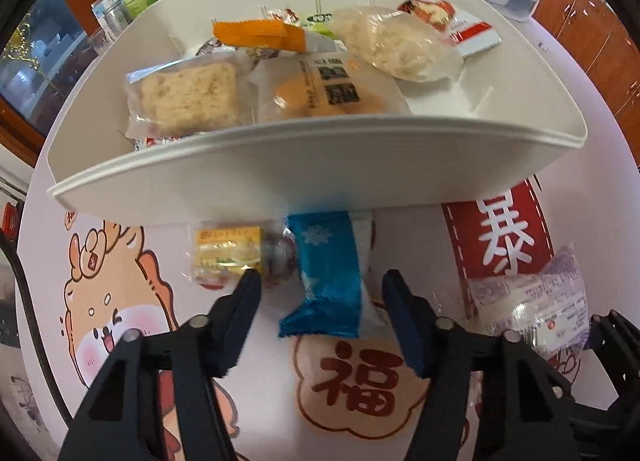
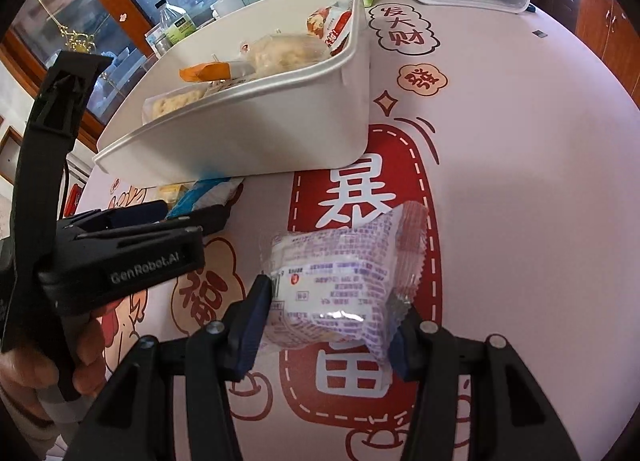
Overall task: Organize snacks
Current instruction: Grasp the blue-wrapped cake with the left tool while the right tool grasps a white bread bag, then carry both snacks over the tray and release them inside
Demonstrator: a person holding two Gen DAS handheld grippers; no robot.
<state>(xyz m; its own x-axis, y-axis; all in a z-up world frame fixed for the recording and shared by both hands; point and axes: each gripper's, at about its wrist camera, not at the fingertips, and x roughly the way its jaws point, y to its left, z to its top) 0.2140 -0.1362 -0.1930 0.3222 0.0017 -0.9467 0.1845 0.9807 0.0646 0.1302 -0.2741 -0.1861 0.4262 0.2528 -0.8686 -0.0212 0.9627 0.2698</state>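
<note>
Though well under way, not finished yet. Already in the white plastic bin [image 1: 280,165]: several wrapped biscuits and cakes. Left out on the printed pink tablecloth [image 2: 520,181], just before the bin's near wall: a shiny blue foil packet [image 1: 332,277], with a small yellow wrapped sweet [image 1: 228,253] beside it. Straddled by the left gripper [image 1: 324,297]: the blue packet, fingers apart, not visibly pressing. Clamped in the right gripper [image 2: 332,321]: a clear purple-printed cake packet [image 2: 336,273]; lifted or not, cannot tell. Probably three snacks left to bin.
</note>
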